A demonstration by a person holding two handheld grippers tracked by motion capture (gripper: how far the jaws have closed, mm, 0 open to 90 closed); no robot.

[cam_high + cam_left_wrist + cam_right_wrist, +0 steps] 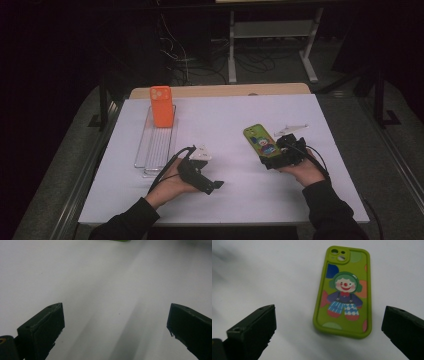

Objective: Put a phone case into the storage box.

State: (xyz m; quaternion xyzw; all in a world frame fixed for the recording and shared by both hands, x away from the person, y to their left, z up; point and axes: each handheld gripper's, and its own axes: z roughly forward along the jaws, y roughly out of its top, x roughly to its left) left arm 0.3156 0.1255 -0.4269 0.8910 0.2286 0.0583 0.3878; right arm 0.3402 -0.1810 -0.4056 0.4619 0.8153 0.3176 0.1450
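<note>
Green phone case (343, 292) lying flat on the white surface (225, 125), back side up, just ahead of the right claw (272, 159), whose jaws stand wide apart around nothing. Probably light, soft silicone, a little flexible and not fragile; matte and grippy, not slippery. Rounded corners, raised clown figure, camera cut-out at the far end. Best taken across the two long edges near the middle. Left claw (212, 185) also spread apart, resting low, empty. Orange case (162, 106) standing upright in a clear ribbed tray (155, 150), well apart.
</note>
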